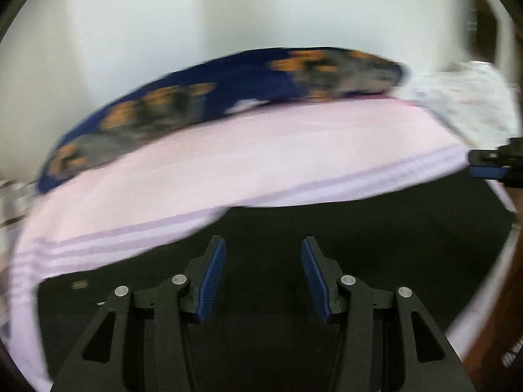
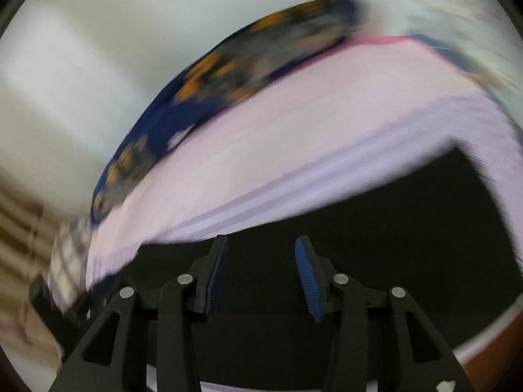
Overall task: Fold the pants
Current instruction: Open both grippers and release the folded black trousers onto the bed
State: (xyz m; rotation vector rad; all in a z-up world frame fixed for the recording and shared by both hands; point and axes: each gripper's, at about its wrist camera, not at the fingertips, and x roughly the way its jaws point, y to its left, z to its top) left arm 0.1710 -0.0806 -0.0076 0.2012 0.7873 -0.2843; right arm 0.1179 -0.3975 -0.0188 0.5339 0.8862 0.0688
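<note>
Black pants (image 1: pixel 327 228) lie flat on a pale pink sheet (image 1: pixel 228 150), filling the near part of both views; they also show in the right wrist view (image 2: pixel 376 245). My left gripper (image 1: pixel 263 245) is open and empty just above the black fabric. My right gripper (image 2: pixel 260 243) is open and empty above the same fabric. The right gripper's tip (image 1: pixel 487 163) shows at the right edge of the left wrist view. Both views are blurred.
A dark blue blanket with orange and grey patterns (image 1: pixel 228 88) lies along the far side of the pink sheet, also in the right wrist view (image 2: pixel 228 75). A white patterned cloth (image 1: pixel 464 98) sits at far right. A white wall stands behind.
</note>
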